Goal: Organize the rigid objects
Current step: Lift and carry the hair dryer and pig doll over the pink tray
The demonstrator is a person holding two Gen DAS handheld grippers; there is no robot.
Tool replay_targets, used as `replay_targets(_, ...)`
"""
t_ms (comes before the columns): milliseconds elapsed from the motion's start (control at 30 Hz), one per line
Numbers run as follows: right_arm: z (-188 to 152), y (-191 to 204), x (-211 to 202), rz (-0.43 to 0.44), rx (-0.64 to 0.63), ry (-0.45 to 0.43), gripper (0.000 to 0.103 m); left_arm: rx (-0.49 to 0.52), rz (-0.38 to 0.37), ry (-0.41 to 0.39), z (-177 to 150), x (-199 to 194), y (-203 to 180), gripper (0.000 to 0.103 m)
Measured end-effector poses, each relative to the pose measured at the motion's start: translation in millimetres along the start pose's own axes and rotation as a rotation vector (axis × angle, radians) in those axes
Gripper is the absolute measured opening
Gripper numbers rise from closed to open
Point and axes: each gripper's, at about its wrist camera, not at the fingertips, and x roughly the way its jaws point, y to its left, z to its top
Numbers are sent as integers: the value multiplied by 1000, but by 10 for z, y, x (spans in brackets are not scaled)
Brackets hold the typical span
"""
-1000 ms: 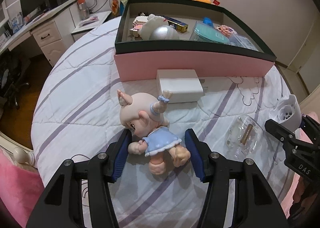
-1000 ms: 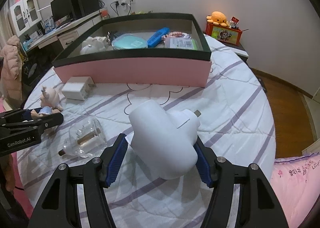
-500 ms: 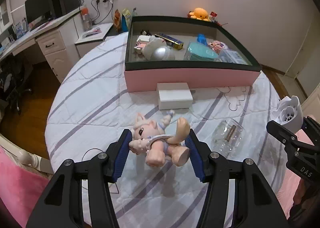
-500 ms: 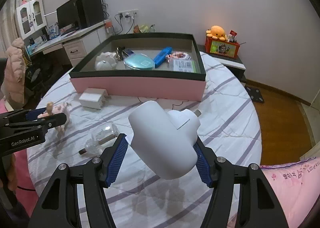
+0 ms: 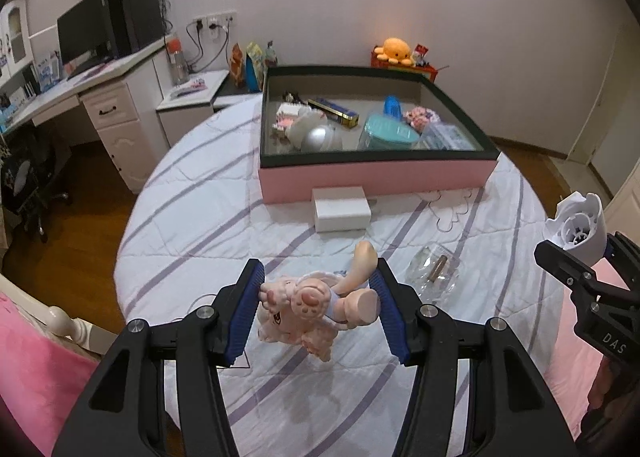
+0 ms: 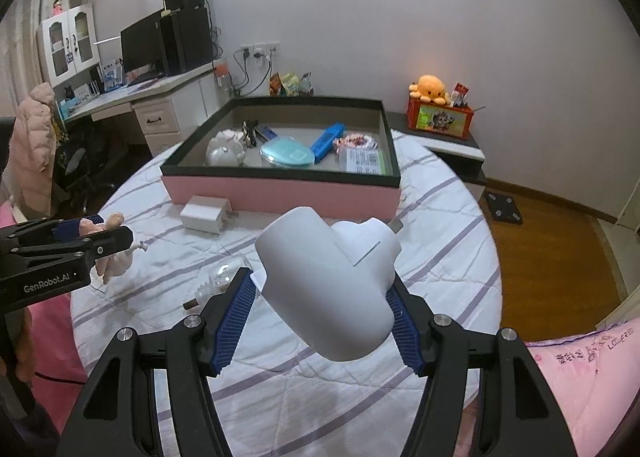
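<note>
My left gripper is shut on a pink doll figure in a blue dress and holds it above the quilt, feet toward the camera. My right gripper is shut on a white hair-dryer-like device, also lifted; it shows at the right edge of the left wrist view. The pink box with a dark rim stands at the far side of the round bed and holds several items. A white charger block lies before the box. A clear glass bottle lies on the quilt.
The round bed has a white quilt with purple stripes. A desk with monitor and drawers stands at the left. A nightstand with an orange plush is behind the box. Wooden floor surrounds the bed.
Both grippers have risen well above the bed. The doll came off the quilt and turned in the left gripper. The white device stays gripped on the right.
</note>
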Motion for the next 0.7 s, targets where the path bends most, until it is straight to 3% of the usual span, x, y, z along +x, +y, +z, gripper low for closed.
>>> replay_targets(500,84,74,-614,-3,-24,-163,65,33,55,-179,127,-660,-124,56)
replay_targets(700,92,99,-813,1,-36,-211,58,41,55,-207,127,-782,-186,56)
